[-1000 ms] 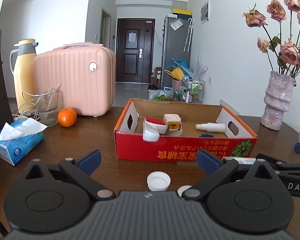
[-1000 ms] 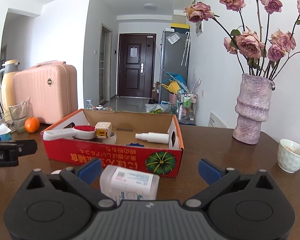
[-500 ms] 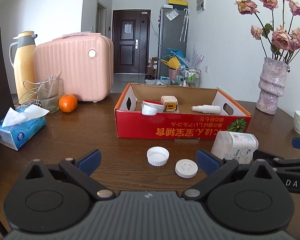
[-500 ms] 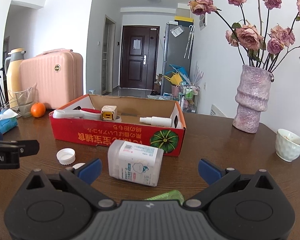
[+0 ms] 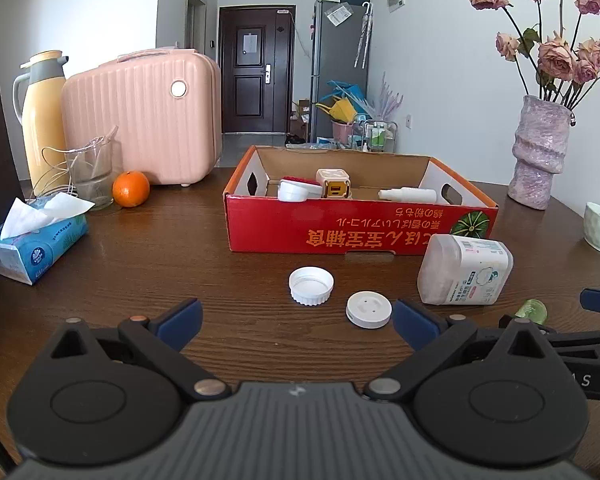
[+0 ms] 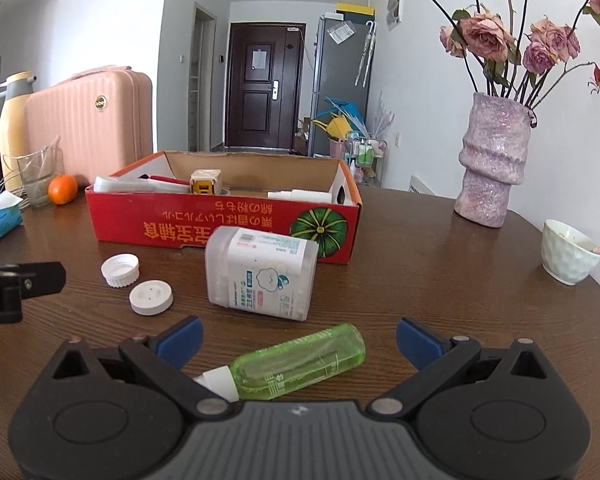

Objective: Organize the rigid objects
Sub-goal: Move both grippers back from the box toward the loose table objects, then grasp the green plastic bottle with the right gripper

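Note:
A red cardboard box (image 5: 356, 228) (image 6: 220, 226) stands mid-table and holds a charger block (image 5: 332, 184), a white spray bottle (image 5: 408, 195) and a red-and-white item (image 5: 296, 189). In front of it lie a white screw cap (image 5: 311, 285) (image 6: 120, 270), a flat white disc (image 5: 368, 309) (image 6: 151, 298), a white labelled container (image 5: 464, 276) (image 6: 260, 276) on its side, and a green bottle (image 6: 300, 364). My left gripper (image 5: 296, 320) is open, back from the cap and disc. My right gripper (image 6: 298, 338) is open with the green bottle lying between its fingers.
On the left are a tissue pack (image 5: 32, 240), an orange (image 5: 131, 188), a glass (image 5: 90, 174), a yellow thermos (image 5: 44, 120) and a pink suitcase (image 5: 148, 116). A vase of dried roses (image 6: 492, 168) and a small bowl (image 6: 568, 252) stand on the right.
Both grippers have drawn back from the box and risen a little; the cap, disc, container and green bottle have come into view in front of them. Both stay open.

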